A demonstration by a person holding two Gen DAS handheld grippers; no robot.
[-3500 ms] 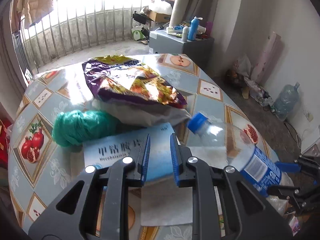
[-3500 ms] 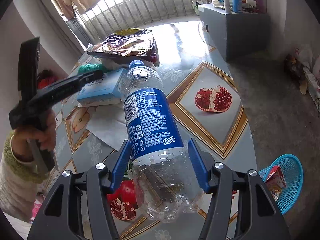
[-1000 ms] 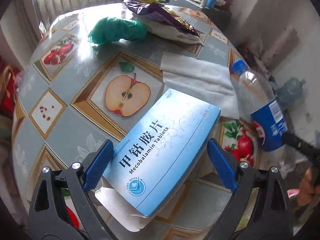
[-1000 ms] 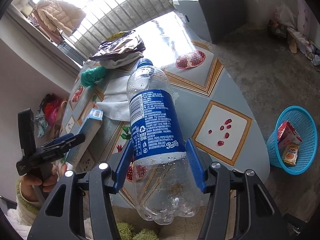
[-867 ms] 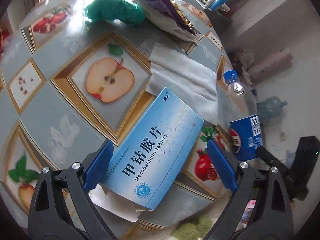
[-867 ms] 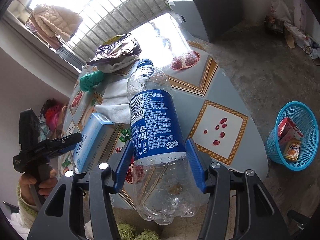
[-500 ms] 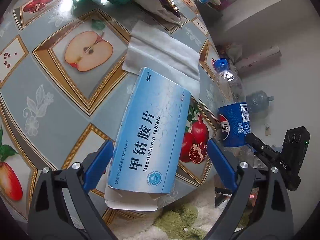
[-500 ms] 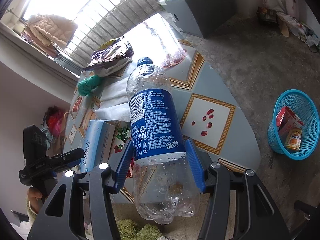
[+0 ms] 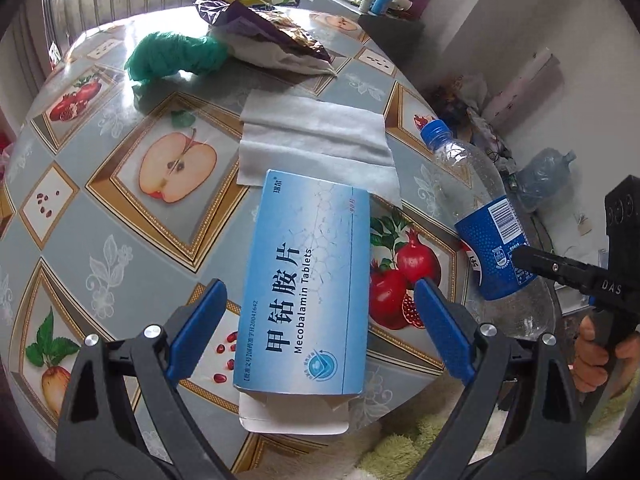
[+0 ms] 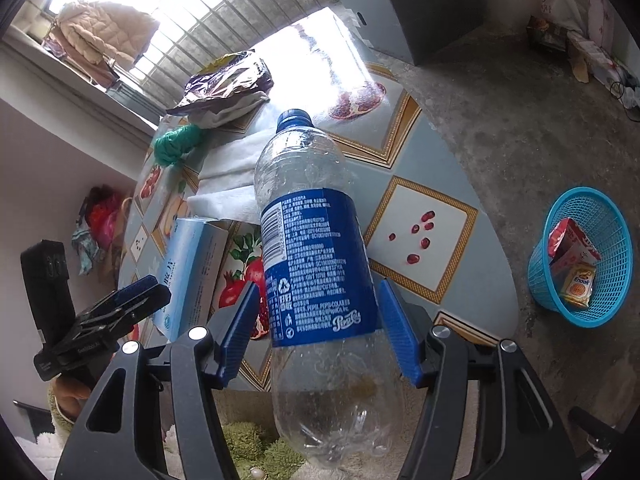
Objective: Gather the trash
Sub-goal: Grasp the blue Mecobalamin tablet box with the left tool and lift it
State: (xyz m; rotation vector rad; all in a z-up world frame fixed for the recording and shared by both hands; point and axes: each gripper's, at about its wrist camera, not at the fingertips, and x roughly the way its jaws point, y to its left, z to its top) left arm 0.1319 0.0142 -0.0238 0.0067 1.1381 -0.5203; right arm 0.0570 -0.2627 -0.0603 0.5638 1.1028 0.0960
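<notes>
My left gripper (image 9: 320, 330) is shut on a light blue Mecobalamin tablet box (image 9: 308, 284) and holds it above the fruit-patterned table (image 9: 120, 216). My right gripper (image 10: 316, 330) is shut on an empty Pepsi bottle (image 10: 316, 248) with a blue cap, held above the table's near edge. The bottle (image 9: 486, 236) also shows at the right of the left wrist view, and the box (image 10: 190, 272) at the left of the right wrist view. A blue trash basket (image 10: 582, 256) with some packets in it stands on the floor at the right.
On the table lie a white tissue (image 9: 316, 144), a green plastic bag (image 9: 176, 56) and a purple snack bag (image 9: 260, 24). A grey cabinet (image 10: 408, 8) stands beyond the table. A green rug (image 10: 256, 452) lies below me.
Both grippers have swung back over the table while holding their loads. The left view has tilted so the box now points straight ahead. The basket stays at the right.
</notes>
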